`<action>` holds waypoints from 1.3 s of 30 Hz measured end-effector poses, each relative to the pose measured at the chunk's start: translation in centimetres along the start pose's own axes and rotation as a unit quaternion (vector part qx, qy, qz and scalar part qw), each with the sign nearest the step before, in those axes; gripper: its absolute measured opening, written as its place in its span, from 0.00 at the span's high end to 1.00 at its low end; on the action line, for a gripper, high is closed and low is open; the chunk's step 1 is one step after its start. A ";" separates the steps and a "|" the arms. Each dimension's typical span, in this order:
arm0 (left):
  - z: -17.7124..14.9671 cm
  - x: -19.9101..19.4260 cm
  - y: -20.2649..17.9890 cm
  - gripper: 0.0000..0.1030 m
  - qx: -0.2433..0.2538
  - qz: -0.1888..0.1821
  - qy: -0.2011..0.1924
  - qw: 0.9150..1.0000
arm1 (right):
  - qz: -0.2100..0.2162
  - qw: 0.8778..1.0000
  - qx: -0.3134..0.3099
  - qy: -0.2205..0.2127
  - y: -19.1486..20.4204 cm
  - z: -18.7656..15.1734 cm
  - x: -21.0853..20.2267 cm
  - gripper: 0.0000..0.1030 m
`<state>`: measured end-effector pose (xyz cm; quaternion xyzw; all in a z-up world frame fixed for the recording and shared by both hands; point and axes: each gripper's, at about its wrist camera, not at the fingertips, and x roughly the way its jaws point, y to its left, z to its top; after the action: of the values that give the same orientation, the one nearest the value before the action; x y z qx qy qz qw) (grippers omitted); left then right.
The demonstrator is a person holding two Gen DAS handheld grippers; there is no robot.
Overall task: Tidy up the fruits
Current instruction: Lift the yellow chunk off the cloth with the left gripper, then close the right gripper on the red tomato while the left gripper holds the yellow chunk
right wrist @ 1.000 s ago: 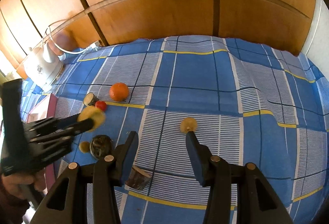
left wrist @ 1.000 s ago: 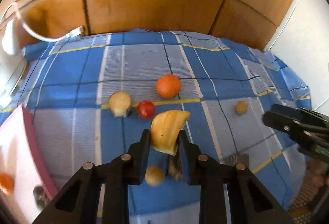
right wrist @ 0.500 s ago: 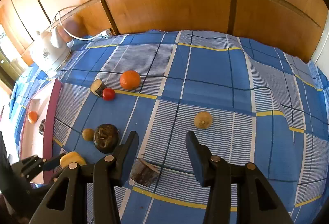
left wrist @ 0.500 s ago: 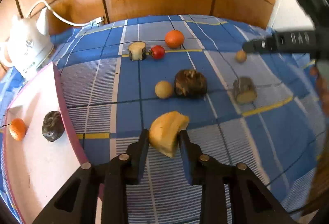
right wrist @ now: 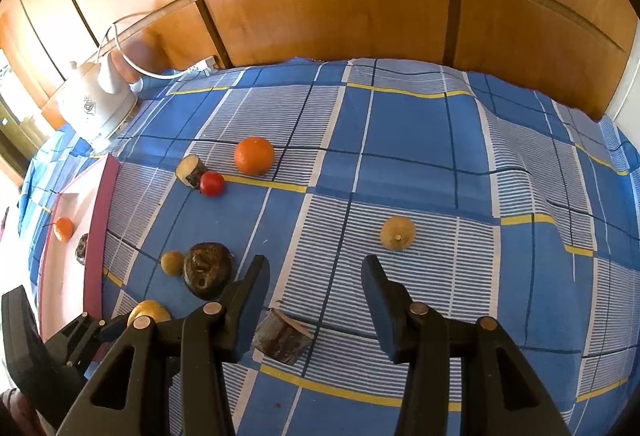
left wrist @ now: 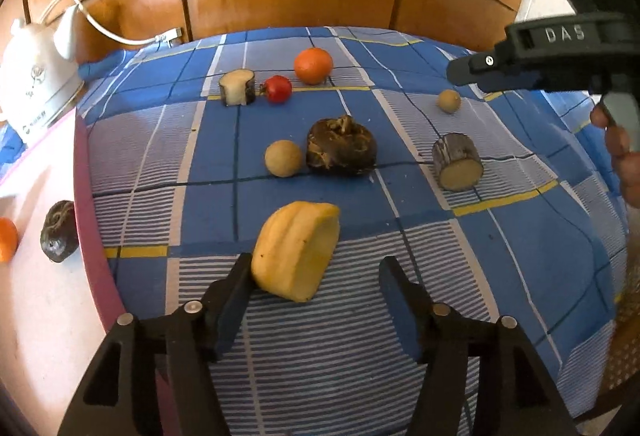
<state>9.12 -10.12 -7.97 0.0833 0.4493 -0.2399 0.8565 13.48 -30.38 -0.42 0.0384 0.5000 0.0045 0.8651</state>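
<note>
A yellow banana piece (left wrist: 296,250) lies on the blue checked cloth (left wrist: 500,256) between the jaws of my left gripper (left wrist: 318,272). The jaws are opening: the piece still touches the left finger (left wrist: 234,288), and the right finger stands well clear of it. Just to the left is a pink tray (left wrist: 36,316) holding a dark fruit (left wrist: 59,230) and a small orange (left wrist: 6,240). My right gripper (right wrist: 315,268) hangs open over the cloth with nothing between its fingers. A cut brown piece (right wrist: 282,340) lies just below its left finger.
Spread on the cloth are an orange (left wrist: 313,65), a red tomato (left wrist: 278,89), a cut pale piece (left wrist: 237,87), a tan ball (left wrist: 283,158), a dark brown fruit (left wrist: 341,145) and a small tan fruit (left wrist: 448,101). A white kettle (left wrist: 36,75) stands back left before wooden panels.
The left gripper carried the banana piece back and down, beside the pink tray, and its jaws have spread off the piece. The right gripper has stayed put.
</note>
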 end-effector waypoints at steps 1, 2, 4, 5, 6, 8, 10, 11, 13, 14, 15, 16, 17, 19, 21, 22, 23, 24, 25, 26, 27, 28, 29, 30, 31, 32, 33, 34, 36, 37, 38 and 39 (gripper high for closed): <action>0.0 0.1 0.0 0.38 0.001 0.001 -0.002 1.000 | 0.003 1.000 -0.002 0.000 0.0 0.0 0.0 0.53; 0.1 0.1 0.0 0.37 -0.001 0.002 -0.005 1.000 | 0.004 1.000 -0.001 0.000 0.0 0.1 0.0 0.53; 0.0 0.2 0.0 0.34 -0.003 0.007 -0.012 1.000 | 0.012 1.000 0.001 0.002 0.0 0.1 0.0 0.53; 0.0 0.2 -0.3 0.31 0.003 0.011 -0.016 1.000 | 0.016 1.000 0.000 0.001 0.2 0.1 0.0 0.53; -0.2 0.2 -0.5 0.30 0.010 0.014 -0.020 1.000 | 0.018 1.000 -0.003 0.000 0.3 0.0 -0.1 0.53; -0.6 0.1 -0.7 0.29 0.012 0.019 -0.036 0.999 | 0.028 1.000 -0.009 -0.002 0.7 0.0 -0.2 0.53; -1.0 -0.1 -0.8 0.29 0.011 0.026 -0.052 0.998 | 0.036 0.999 -0.016 -0.002 1.0 -0.1 -0.2 0.53; -1.1 -0.1 -0.9 0.28 0.012 0.029 -0.057 0.998 | 0.043 0.999 -0.021 -0.001 1.3 -0.1 -0.1 0.53; -1.4 -0.2 -0.9 0.28 0.013 0.032 -0.069 0.997 | 0.054 0.998 -0.028 0.003 1.8 -0.2 0.0 0.53; -1.5 -0.2 -0.9 0.29 0.014 0.032 -0.072 0.997 | 0.059 0.998 -0.036 0.004 2.1 -0.3 0.1 0.54; -1.5 -0.2 -0.9 0.29 0.015 0.032 -0.075 0.997 | 0.062 0.997 -0.044 0.004 2.5 -0.4 0.1 0.55; -1.5 -0.2 -0.9 0.30 0.016 0.031 -0.078 0.996 | 0.066 0.996 -0.052 0.006 2.8 -0.5 0.2 0.56; -1.5 -0.2 -0.9 0.31 0.016 0.029 -0.080 0.996 | 0.072 0.996 -0.058 0.009 3.2 -0.6 0.3 0.58; -1.6 -0.2 -0.8 0.33 0.016 0.025 -0.083 0.996 | 0.082 0.994 -0.063 0.016 3.6 -0.7 0.6 0.61; -1.6 -0.2 -0.8 0.34 0.015 0.025 -0.086 0.996 | 0.091 0.993 -0.070 0.021 4.0 -1.0 0.8 0.62; -1.6 -0.2 -0.8 0.34 0.016 0.026 -0.087 0.996 | 0.098 0.992 -0.072 0.024 4.2 -1.0 0.9 0.62; -1.6 -0.2 -0.8 0.34 0.016 0.025 -0.088 0.996 | 0.102 0.992 -0.073 0.025 4.4 -1.1 1.0 0.63; -1.6 -0.2 -0.8 0.34 0.016 0.025 -0.089 0.996 | 0.107 0.991 -0.073 0.027 4.5 -1.1 1.1 0.64; -1.6 -0.1 -0.8 0.34 0.016 0.025 -0.090 0.996 | 0.110 0.991 -0.073 0.029 4.6 -1.0 1.2 0.64; -1.6 -0.1 -0.8 0.34 0.016 0.023 -0.090 0.996 | 0.113 0.990 -0.075 0.033 4.9 -0.8 1.4 0.64; -1.7 -0.1 -0.8 0.34 0.015 0.023 -0.091 0.995 | 0.112 0.990 -0.079 0.037 5.3 -0.6 1.8 0.64; -1.7 -0.1 -0.9 0.34 0.016 0.022 -0.092 0.995 | 0.112 0.989 -0.083 0.041 5.6 -0.4 2.1 0.64; -1.7 -0.1 -0.9 0.34 0.017 0.020 -0.092 0.995 | 0.113 0.989 -0.087 0.044 6.1 0.0 2.5 0.64; -1.7 -0.1 -0.9 0.34 0.016 0.019 -0.093 0.995 | 0.111 0.989 -0.092 0.045 6.6 0.5 2.9 0.64; -1.7 -0.1 -0.8 0.34 0.016 0.016 -0.093 0.995 | 0.109 0.988 -0.097 0.043 7.1 1.1 3.2 0.64; -1.7 -0.1 -0.8 0.33 0.016 0.015 -0.093 0.995 | 0.109 0.988 -0.100 0.041 7.4 1.4 3.5 0.64; -1.7 -0.1 -0.8 0.33 0.016 0.013 -0.093 0.995 | 0.108 0.988 -0.105 0.039 8.0 2.0 3.8 0.64; -1.7 -0.1 -0.8 0.33 0.016 0.013 -0.093 0.995 | 0.107 0.987 -0.111 0.036 8.5 2.6 4.2 0.64; -1.7 -0.1 -0.8 0.33 0.016 0.011 -0.094 0.995 | 0.103 0.986 -0.125 0.033 9.6 3.7 5.1 0.64; -1.8 -0.1 -0.8 0.33 0.017 0.009 -0.095 0.995 | 0.100 0.985 -0.134 0.032 10.1 4.2 5.5 0.64; -1.8 -0.2 -0.8 0.32 0.017 0.008 -0.096 0.995 | 0.089 0.985 -0.146 0.028 10.6 4.6 6.0 0.64; -1.8 -0.1 -0.8 0.32 0.018 0.007 -0.096 0.995 | 0.076 0.984 -0.157 0.024 10.9 5.0 6.3 0.64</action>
<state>7.38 -10.15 -8.84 0.0780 0.3602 -0.2490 0.8956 21.27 -19.55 -2.60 -0.0601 0.5093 0.1490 0.8455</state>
